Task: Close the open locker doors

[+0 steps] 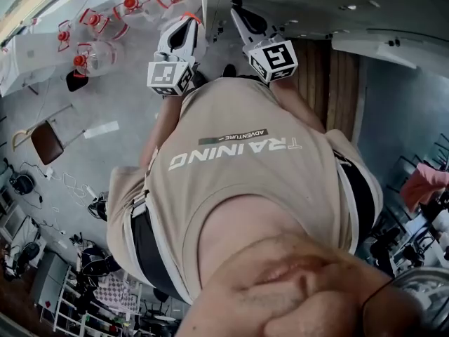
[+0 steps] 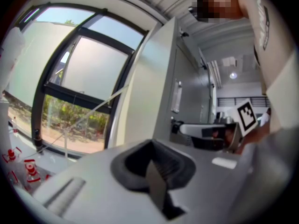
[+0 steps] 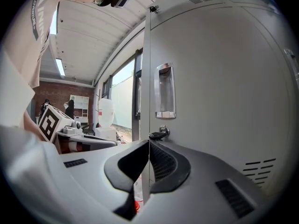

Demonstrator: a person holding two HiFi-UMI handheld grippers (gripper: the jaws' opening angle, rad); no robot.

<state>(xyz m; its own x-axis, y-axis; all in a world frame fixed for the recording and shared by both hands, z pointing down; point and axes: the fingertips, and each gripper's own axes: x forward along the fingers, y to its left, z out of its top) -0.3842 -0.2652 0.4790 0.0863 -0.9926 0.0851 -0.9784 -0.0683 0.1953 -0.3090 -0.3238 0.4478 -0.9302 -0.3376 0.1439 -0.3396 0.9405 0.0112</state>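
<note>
Two closed pairs — left tongs (image 2: 151, 164), right tongs (image 3: 148, 146), locker door (image 3: 219, 101) edge-cropped.

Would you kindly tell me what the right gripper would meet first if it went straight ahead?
Probably the grey locker door, near its edge just below the key, though depth is unclear.

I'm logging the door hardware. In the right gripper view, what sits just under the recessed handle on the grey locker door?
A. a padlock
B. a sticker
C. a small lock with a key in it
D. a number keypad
C: just below the handle on the locker door sits a small round lock with a dark key sticking out of it.
</note>
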